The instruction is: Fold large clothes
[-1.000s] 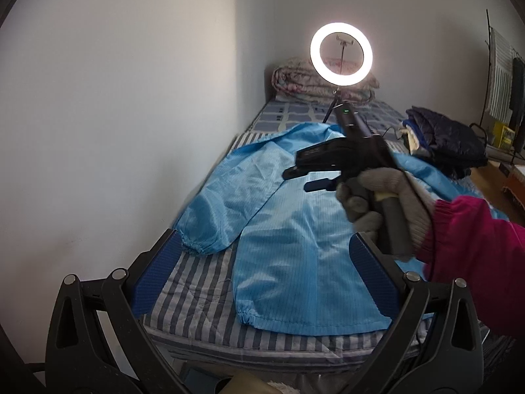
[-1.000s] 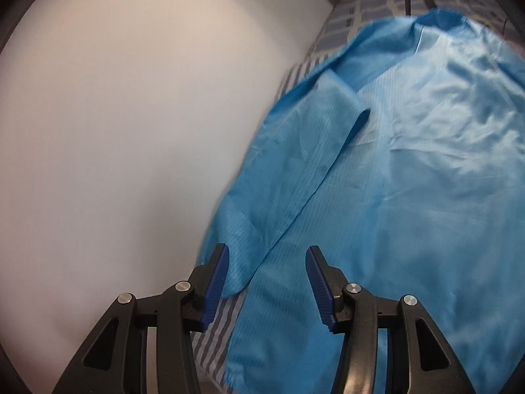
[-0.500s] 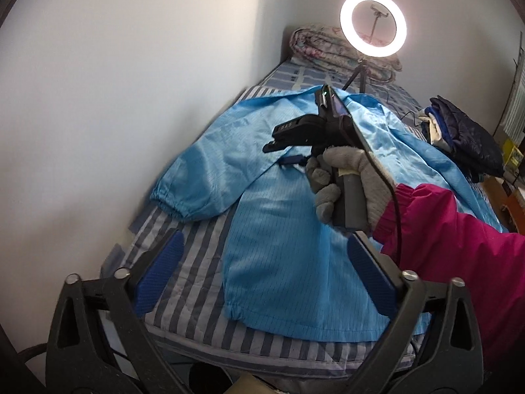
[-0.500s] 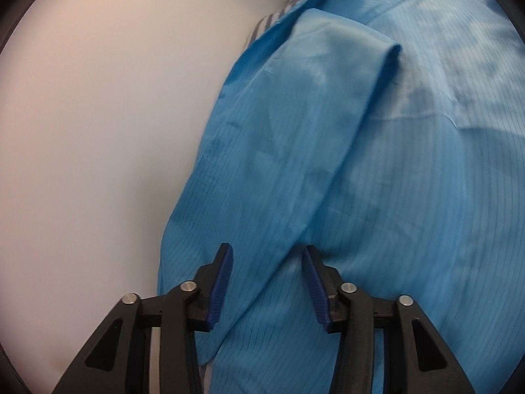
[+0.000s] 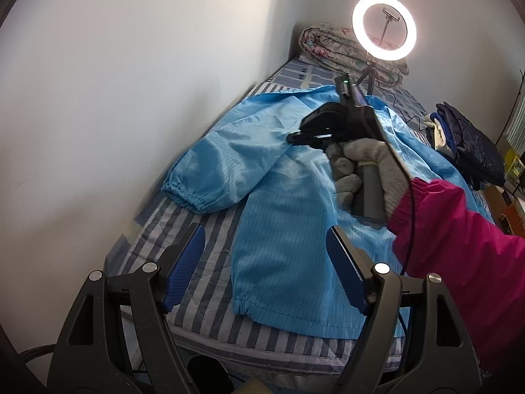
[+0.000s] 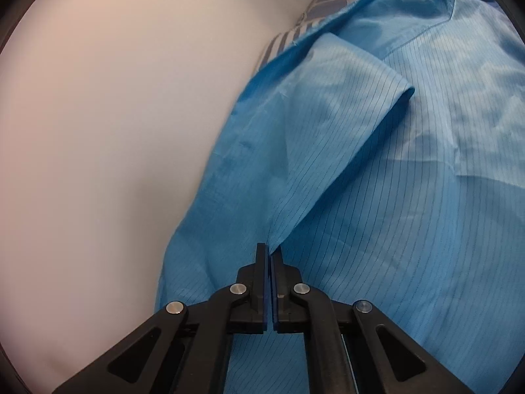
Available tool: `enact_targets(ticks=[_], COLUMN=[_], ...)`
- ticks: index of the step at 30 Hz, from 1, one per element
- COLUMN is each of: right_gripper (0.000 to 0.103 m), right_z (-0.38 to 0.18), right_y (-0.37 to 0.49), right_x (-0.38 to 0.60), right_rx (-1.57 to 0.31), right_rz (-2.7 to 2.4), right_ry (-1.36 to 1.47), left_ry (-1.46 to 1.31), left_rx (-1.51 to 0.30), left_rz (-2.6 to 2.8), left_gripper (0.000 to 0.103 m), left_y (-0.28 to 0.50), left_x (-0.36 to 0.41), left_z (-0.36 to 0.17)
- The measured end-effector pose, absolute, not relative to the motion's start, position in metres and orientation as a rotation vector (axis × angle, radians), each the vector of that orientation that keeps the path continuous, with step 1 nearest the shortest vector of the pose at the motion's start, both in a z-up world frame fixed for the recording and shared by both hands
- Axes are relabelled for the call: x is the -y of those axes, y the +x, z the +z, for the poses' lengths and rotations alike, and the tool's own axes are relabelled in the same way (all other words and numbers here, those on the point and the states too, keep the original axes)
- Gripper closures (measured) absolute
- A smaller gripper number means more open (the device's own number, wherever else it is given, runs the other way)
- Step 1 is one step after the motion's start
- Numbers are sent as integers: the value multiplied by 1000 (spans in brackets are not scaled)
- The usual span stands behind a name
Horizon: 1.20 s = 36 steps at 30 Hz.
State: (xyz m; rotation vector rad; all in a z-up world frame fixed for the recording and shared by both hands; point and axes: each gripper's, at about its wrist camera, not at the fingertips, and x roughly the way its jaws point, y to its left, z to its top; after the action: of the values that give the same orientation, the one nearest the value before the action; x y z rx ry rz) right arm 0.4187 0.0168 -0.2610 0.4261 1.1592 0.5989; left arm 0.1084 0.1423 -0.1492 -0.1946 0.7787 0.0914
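Note:
A light blue coat (image 5: pixel 288 229) lies spread on the striped bed (image 5: pixel 183 226), one sleeve (image 5: pixel 223 170) folded toward the wall. At the bed's near end my left gripper (image 5: pixel 265 271) hovers above the coat's hem corner. Its jaws are closing, and the blue pads (image 5: pixel 183 267) touch no cloth. Further up the bed a gloved hand holds my right gripper (image 5: pixel 292 138). In the right wrist view that gripper (image 6: pixel 269 257) is shut on a fold of the coat (image 6: pixel 393 197) where the sleeve meets the body.
A white wall (image 5: pixel 131 98) runs along the bed's left side. At the far end stand a lit ring light (image 5: pixel 384 28) and a rolled quilt (image 5: pixel 328 49). A pile of dark clothes (image 5: pixel 466 141) lies at the right. A magenta sleeve (image 5: pixel 459 229) crosses the right side.
My right gripper moved down onto the coat and its jaws closed on the fold by the sleeve. My left gripper sank toward the hem and its jaws narrowed.

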Motion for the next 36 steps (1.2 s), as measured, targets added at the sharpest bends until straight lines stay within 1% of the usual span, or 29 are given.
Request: enact_targets(ticks=[4,9,13,16,20,23,25,30,32,33,34,36], right_gripper=[103,103,103,103,103,93,66,65,59,54,53,53], right_z=[-252,-244,-246,-245,-252,-249,-243,-208,-200,-196,-195,-195], right_y=[412,407,406,406,412,402,396,357,343,339,338,335], right_x=[3,31,47,61,73,69,69,68,71,69,65,59], right_rx=[-1175,-1179,-1176,-1169,-1169,-1184,-1164,-1084,-1057,-1049,-1044,-1043], right_rz=[578,533,479,443,462,484,485,586,620,642,656,670], right_ry=[367,272,240,233,265,258,219,161,158,160,162,154], left_ry=[-203,-276,-270,-339,-498,-553,-597,-736,-756,-753,-742,-723], left_rx=[-786,-806,-831,-880,-937,-936,-933,-957,-958,-953,-950,-948], left_rz=[75,52,53,37,31,57,69,70,70,66,66,65], left_gripper=[24,24,24,24,24,24,24,24,24,25,25,30], left_y=[108,109,116,129,148,161,170,192,200,204,209,215], left_x=[-149,-158,-152,-155,-174,-183,-189,-203,-204,-203,-201,-198], left_z=[-150,-155,-162,-176,-197,-207,-214,-241,-247,-249,-249,-250])
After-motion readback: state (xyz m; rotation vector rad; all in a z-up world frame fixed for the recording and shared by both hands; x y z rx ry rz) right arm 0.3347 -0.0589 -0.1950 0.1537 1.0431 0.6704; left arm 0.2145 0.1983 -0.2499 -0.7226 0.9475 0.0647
